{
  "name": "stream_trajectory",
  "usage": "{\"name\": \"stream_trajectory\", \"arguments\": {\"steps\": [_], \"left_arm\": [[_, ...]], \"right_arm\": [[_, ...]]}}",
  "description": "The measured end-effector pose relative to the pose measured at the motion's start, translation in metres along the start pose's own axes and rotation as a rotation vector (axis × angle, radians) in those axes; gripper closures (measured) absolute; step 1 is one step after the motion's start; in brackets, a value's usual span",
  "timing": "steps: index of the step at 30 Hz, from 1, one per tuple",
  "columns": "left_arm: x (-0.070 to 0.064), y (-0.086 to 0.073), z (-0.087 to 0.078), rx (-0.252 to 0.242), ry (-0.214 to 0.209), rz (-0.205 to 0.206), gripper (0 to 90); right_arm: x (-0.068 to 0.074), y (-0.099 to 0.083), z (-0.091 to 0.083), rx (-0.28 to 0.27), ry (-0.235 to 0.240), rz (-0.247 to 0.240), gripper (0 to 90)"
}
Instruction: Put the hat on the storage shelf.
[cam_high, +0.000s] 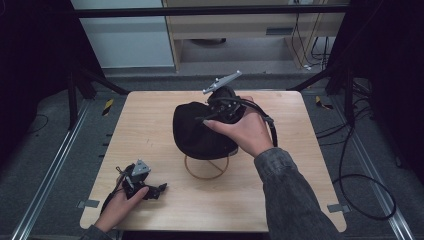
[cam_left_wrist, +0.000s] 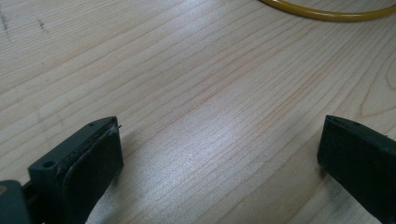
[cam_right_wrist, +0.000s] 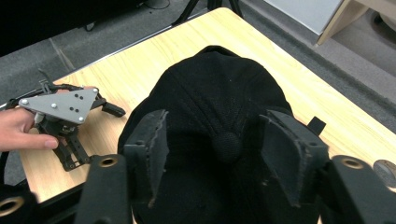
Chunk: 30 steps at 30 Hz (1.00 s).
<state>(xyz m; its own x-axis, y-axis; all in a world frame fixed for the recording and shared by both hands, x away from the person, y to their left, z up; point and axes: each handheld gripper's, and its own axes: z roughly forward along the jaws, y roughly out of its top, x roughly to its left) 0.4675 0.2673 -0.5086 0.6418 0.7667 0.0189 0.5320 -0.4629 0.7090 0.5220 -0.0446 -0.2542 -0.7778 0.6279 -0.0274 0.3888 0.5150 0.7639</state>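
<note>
While the right tongs (cam_right_wrist: 219, 154) are hovering open astride the black cap's (cam_high: 200, 131) crown button | left tongs (cam_left_wrist: 219, 154) are idling open, empty, near-left tabletop (cam_high: 150, 115) | next: likely closing on the crown.

The table (cam_high: 150, 115) is pale wood with a fine straight grain, smooth and faintly sheeny where light falls on it in the left gripper view. The black cap (cam_right_wrist: 219, 102) is matt woven cloth with stitched seams running to a cloth-covered button (cam_right_wrist: 227, 145) at its crown. Under it stands a ring (cam_high: 206, 170) of smooth, glossy yellowish material; plastic or coated wire cannot be told. The left gripper (cam_high: 161, 188) has matt dark plastic jaws faced with rough black pads (cam_left_wrist: 93, 163), and its top plate (cam_right_wrist: 60, 105) looks like dull grey metal with small screws. The right gripper (cam_right_wrist: 224, 163) has frayed, rough-edged pads. The sleeve (cam_high: 295, 190) is mottled grey cloth.
</note>
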Motion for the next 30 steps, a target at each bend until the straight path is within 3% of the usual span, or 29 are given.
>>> {"name": "stream_trajectory", "arguments": {"steps": [13, 18, 27, 30], "left_arm": [[0.000, 0.000, 0.000, 0.000, -0.002, 0.000, 0.0], [0.000, 0.000, 0.000, -0.003, -0.001, -0.003, 0.0], [0.000, 0.000, 0.000, -0.002, 0.000, -0.001, 0.0], [0.000, 0.000, 0.000, -0.002, 0.000, -0.001, 0.0]], "right_arm": [[-0.001, -0.010, -0.004, -0.003, -0.067, 0.000, 17.4], [0.001, -0.013, -0.013, -0.046, -0.100, -0.005, 14.4], [0.000, -0.025, -0.024, -0.042, -0.116, 0.002, 9.9], [-0.001, -0.031, -0.028, -0.040, -0.142, -0.005, 7.1]]}}
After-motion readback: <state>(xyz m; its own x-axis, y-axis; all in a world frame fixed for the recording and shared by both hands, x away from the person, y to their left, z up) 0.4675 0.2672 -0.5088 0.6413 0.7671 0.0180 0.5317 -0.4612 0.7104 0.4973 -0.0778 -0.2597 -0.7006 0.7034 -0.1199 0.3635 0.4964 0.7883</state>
